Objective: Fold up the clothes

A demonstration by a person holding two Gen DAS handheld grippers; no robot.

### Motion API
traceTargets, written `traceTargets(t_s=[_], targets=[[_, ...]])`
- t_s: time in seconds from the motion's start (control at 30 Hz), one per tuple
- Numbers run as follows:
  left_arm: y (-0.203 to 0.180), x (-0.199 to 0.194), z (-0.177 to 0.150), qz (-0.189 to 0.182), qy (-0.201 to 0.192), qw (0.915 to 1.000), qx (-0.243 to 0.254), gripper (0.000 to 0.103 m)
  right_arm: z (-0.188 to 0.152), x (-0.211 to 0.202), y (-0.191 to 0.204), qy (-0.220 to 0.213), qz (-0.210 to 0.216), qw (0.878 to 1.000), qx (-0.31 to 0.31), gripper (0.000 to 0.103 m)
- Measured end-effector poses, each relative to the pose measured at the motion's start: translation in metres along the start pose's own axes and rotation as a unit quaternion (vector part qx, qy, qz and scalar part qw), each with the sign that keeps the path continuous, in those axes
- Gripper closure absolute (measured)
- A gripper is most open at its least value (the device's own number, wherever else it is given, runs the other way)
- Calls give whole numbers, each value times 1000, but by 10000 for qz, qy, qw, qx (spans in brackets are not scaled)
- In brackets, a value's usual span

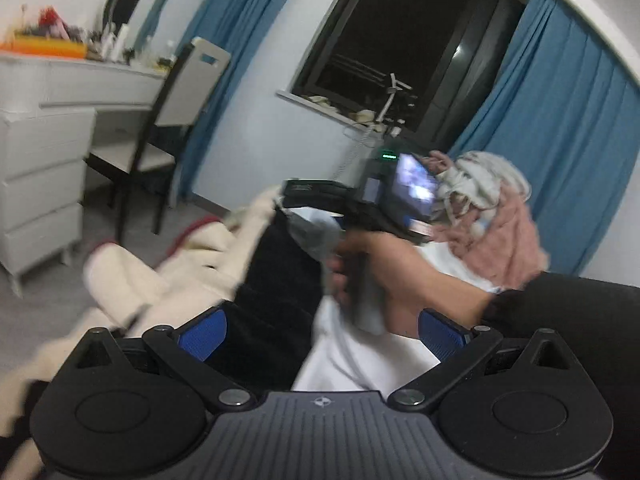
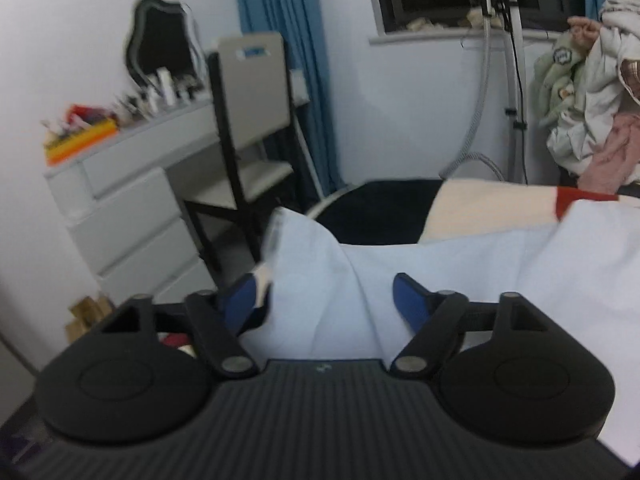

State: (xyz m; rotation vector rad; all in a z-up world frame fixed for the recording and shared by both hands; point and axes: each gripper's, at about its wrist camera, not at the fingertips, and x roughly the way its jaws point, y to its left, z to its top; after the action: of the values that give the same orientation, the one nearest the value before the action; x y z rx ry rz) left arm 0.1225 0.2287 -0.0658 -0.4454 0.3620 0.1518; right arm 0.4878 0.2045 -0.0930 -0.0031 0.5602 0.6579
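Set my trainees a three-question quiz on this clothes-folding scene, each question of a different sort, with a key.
1. True or false: the left gripper is shut.
2. What lies between the fingers of the right gripper? A) a pale blue cloth B) a pink towel C) a bottle
3. What colour are the curtains beside the window?

Key: 1. False: its jaws stand wide apart. 2. A. 3. Blue.

Black claw (image 2: 324, 300); blue pads (image 2: 406, 300)
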Motion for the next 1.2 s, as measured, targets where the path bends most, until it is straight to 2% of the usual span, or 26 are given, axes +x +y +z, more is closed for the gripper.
traceTargets(t_s=[0.03, 0.07, 0.1, 0.13, 0.23, 0.37, 0.47, 0.53, 0.6, 0.7, 0.9, 1.03, 1.2], targets=[[-2, 2, -1, 52, -57, 10000, 61, 0, 0, 2, 0, 2, -171, 9999, -23, 69], [-4, 5, -3, 104, -114, 9998, 122, 0, 0, 5, 0, 5, -342, 9994, -45, 82], [-7, 6, -5, 138, -158, 9997, 150, 0, 1, 3, -2, -38, -432, 9991, -11, 93], [-9, 7, -6, 122, -157, 9997, 108, 0, 3, -3, -5, -141, -426, 9990, 31, 97], [-6, 3, -9, -25, -207, 9997, -141, 0, 12, -40, -15, -700, -483, 9964, 8, 98], [-4, -8, -8, -159, -377, 9984, -400, 0, 25, -112, -53, -1500, -647, 9860, 329, 98], [-12, -19, -7, -233, -358, 9980, -461, 0, 28, -163, -100, -1963, -961, 9735, 670, 98], [-21, -28, -9, -347, -367, 9979, -410, 0, 27, -190, -137, -2118, -1165, 9653, 991, 98], [-31, -35, -12, -452, -368, 9979, -283, 0, 22, -213, -177, -2169, -1306, 9569, 1422, 98], [-48, -36, -19, -608, -281, 9977, -72, 0, 7, -229, -225, -2115, -1591, 9500, 1660, 98], [-79, -14, -41, -658, 48, 9963, 558, 0, -46, -202, -298, -1499, -1972, 9448, 2145, 98], [-89, 6, -53, -670, 211, 9938, 860, 0, -71, -180, -320, -1311, -2147, 9445, 2114, 98], [-94, 26, -62, -697, 372, 9913, 1057, 0, -78, -171, -316, -1167, -2158, 9475, 2053, 95]])
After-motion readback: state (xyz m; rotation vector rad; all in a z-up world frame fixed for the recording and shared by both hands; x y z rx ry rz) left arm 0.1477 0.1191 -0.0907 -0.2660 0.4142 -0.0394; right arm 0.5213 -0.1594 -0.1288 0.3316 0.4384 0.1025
